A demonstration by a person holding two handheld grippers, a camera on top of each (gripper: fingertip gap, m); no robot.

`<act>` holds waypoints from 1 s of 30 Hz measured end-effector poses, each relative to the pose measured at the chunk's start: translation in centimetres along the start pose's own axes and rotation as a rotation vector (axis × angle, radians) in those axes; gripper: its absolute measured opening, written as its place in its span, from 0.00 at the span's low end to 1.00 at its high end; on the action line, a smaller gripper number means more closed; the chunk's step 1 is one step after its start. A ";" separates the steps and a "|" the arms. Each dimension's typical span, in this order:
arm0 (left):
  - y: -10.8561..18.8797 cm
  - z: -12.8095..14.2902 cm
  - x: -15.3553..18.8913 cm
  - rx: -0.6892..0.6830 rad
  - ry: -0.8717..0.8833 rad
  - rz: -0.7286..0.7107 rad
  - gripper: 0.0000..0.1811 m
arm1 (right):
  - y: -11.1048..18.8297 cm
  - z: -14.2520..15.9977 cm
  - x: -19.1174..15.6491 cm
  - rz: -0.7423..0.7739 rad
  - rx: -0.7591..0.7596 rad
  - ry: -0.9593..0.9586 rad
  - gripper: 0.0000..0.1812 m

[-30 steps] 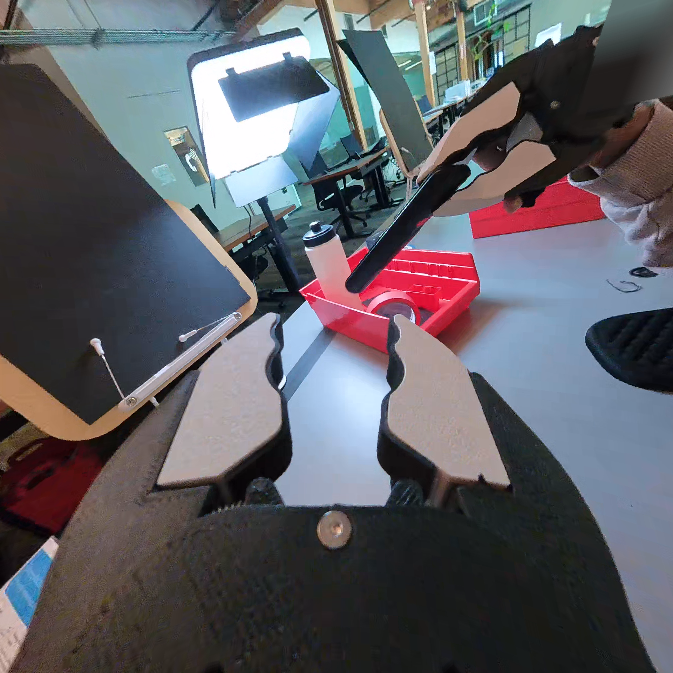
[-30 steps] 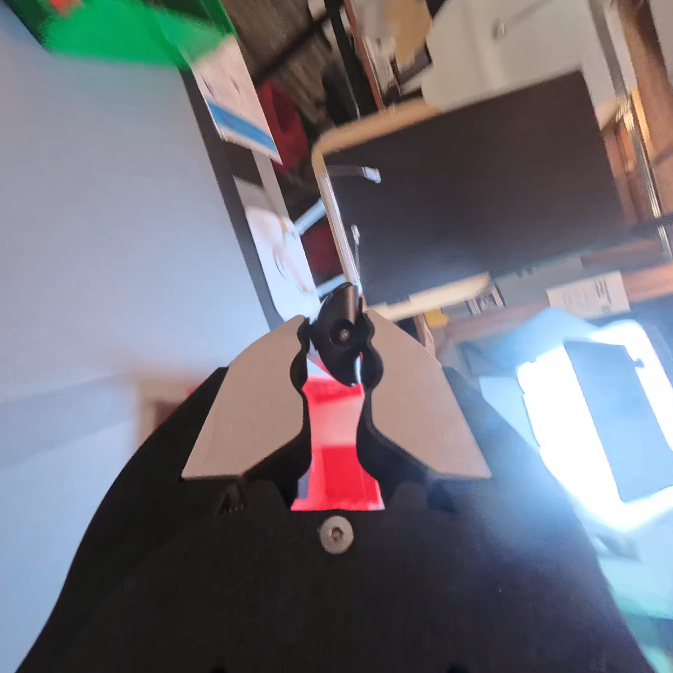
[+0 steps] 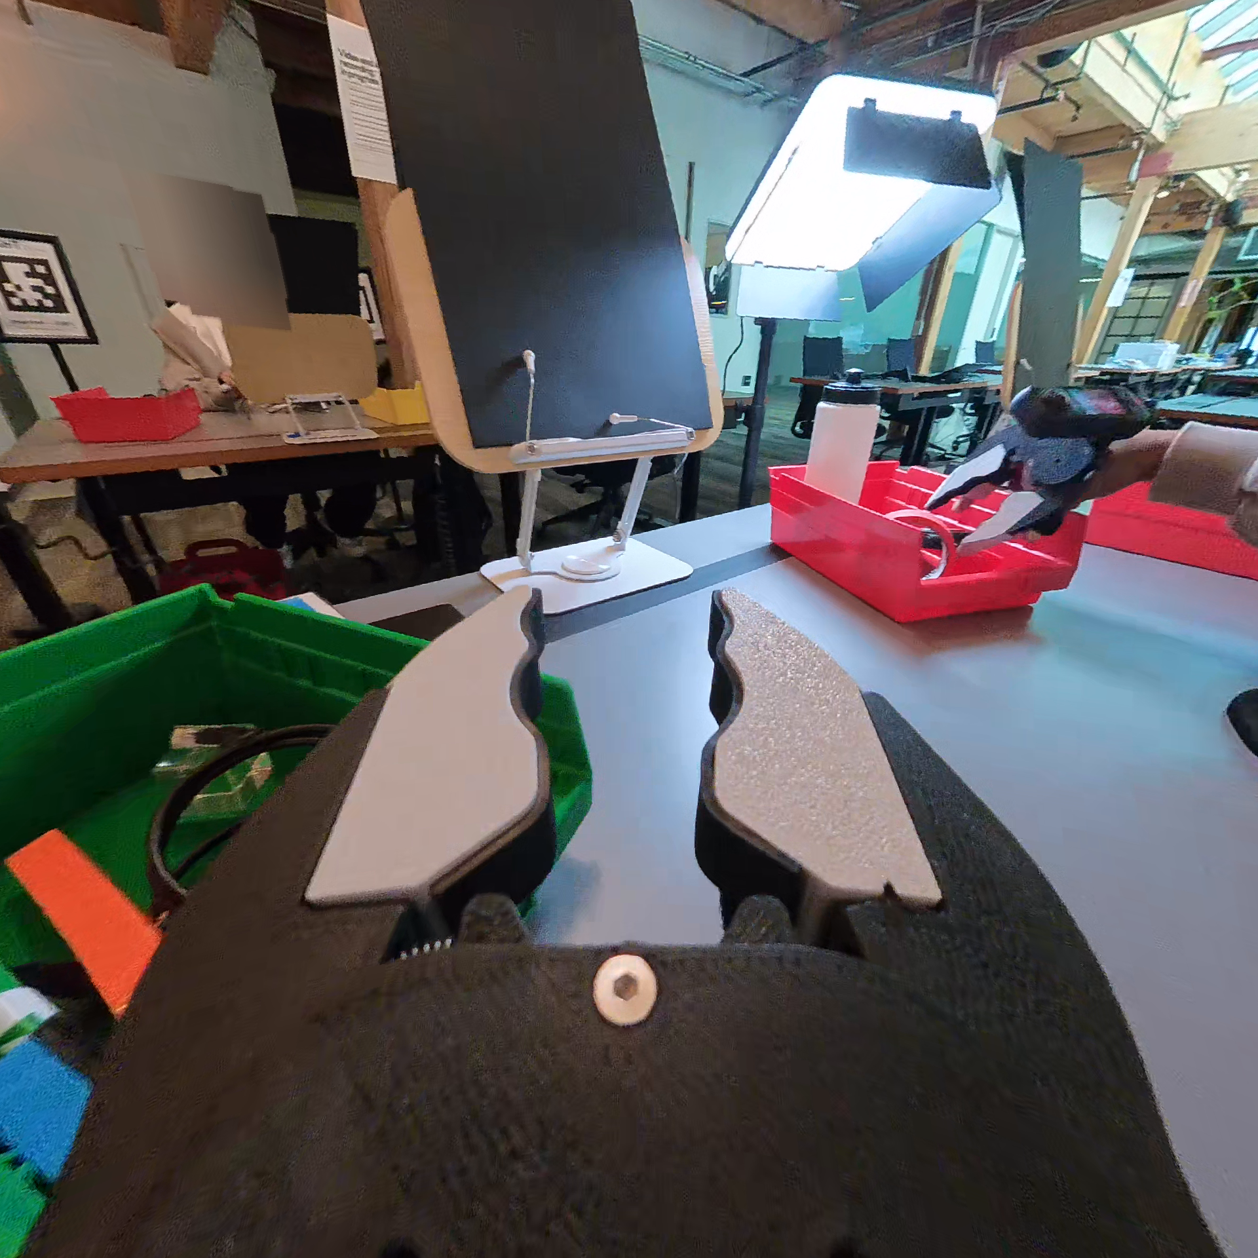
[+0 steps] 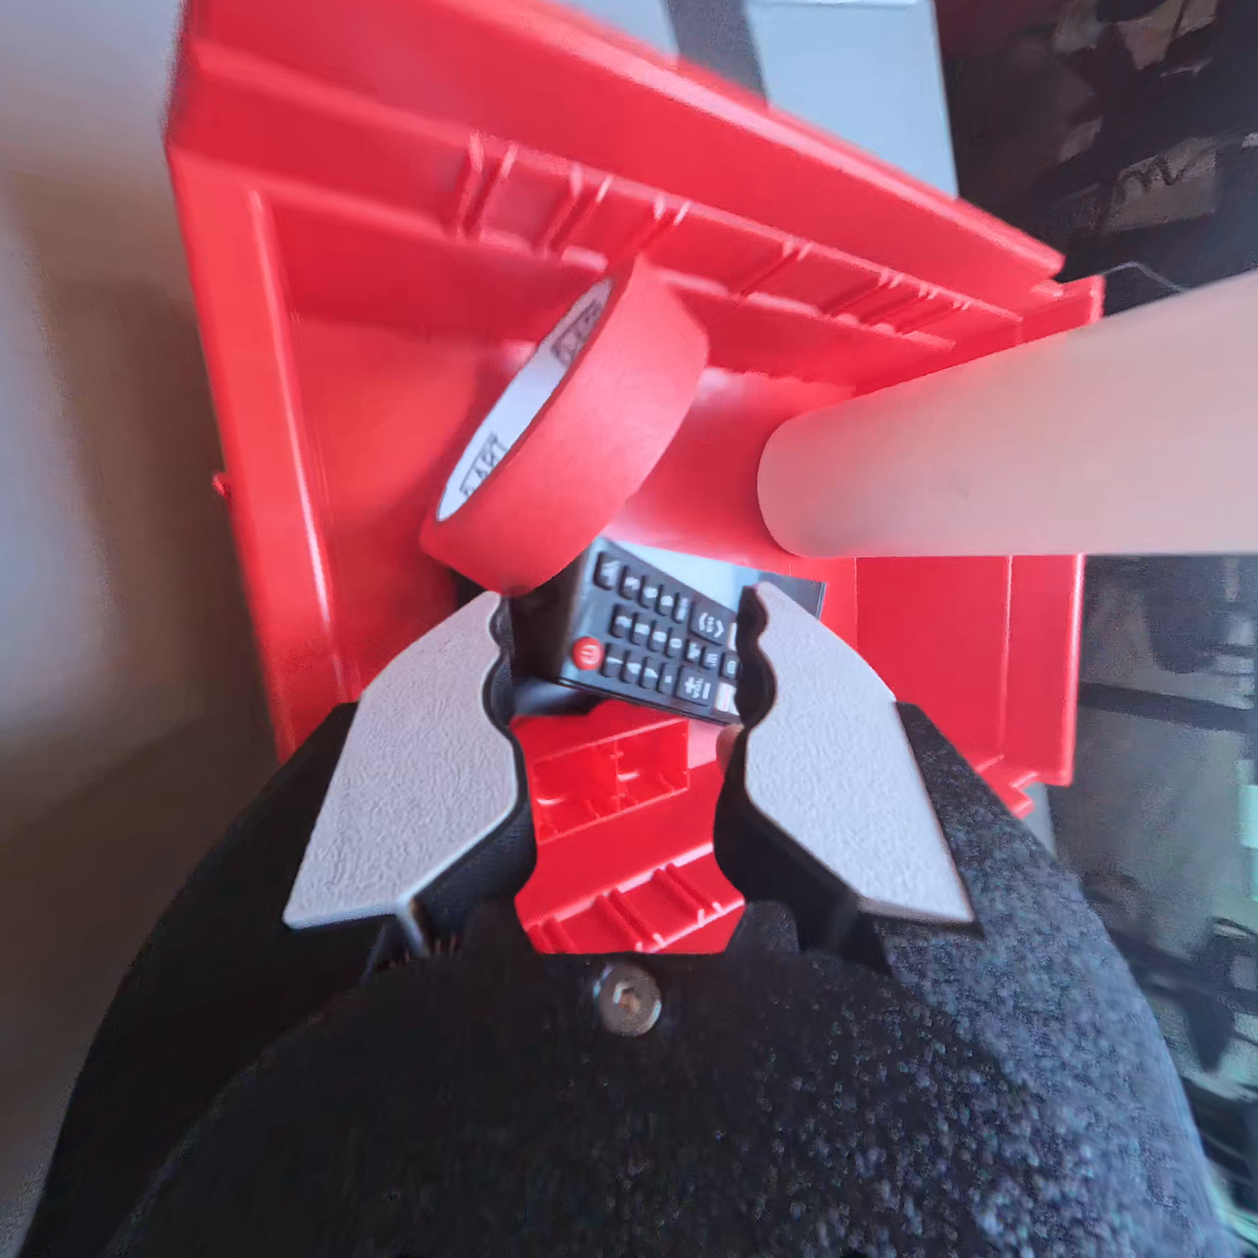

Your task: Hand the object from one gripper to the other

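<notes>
remote control point(image 4: 657, 650) lies in the red bin point(image 4: 408, 170), button face up, long axis running from about 10 o'clock to 4 o'clock in the right wrist view; only its near end shows. far end hidden under the roll of red tape point(image 4: 578, 436), which leans over it at 12 o'clock. right gripper point(image 4: 623, 616) points down into the bin, fingers spread either side of the remote; contact cannot be told, view is motion-blurred. white bottle point(image 4: 1021, 436) cuts in from 3 o'clock, its top out of frame.

left wrist view: left gripper point(image 3: 623, 609) released, empty, fingers apart, levelled over the grey table point(image 3: 987, 715). green bin point(image 3: 136, 674) at 9 o'clock, contents partly masked by the gripper body. right gripper point(image 3: 966, 521) at 2 o'clock, tips dipped into the red bin point(image 3: 885, 578), a sleeve behind it cut by the frame edge. remote not visible from here.
</notes>
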State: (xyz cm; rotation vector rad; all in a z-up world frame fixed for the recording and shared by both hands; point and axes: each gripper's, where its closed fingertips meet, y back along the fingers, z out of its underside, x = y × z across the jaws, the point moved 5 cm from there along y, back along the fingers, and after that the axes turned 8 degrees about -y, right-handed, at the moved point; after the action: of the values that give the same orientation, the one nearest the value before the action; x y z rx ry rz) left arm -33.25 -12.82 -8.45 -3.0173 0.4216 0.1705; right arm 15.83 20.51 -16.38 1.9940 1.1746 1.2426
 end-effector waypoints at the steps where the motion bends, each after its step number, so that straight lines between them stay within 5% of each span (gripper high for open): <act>1: 0.8 -0.4 -0.7 -0.009 -0.017 -0.033 0.26 | 0.8 -0.6 0.2 -0.009 0.062 -0.079 0.38; 7: 4.5 -1.5 -4.5 -0.086 -0.040 -0.168 0.26 | 7.5 -4.2 -0.5 0.032 0.506 -0.342 0.36; 14: 3.8 0.1 -7.8 -0.401 -0.135 -0.221 0.24 | 12.8 -6.9 -8.1 -0.065 0.777 -0.432 0.30; 17: 2.4 0.8 -9.6 -0.546 -0.161 -0.212 0.23 | 12.9 -7.7 -11.1 -0.109 0.833 -0.473 0.23; 20: 0.4 2.0 -11.5 -0.686 -0.170 -0.183 0.21 | 12.3 -8.1 -12.4 -0.091 0.909 -0.533 0.00; 30: -5.8 8.7 -13.6 -1.190 -0.083 0.014 0.18 | 8.4 -7.4 -14.2 -0.149 0.915 -0.587 0.00</act>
State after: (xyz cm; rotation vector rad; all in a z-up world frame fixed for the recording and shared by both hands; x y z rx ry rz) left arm -45.51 -2.72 -14.92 -4.1161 0.4297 0.7971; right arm 9.65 3.87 -12.99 2.5383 1.6706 -0.0632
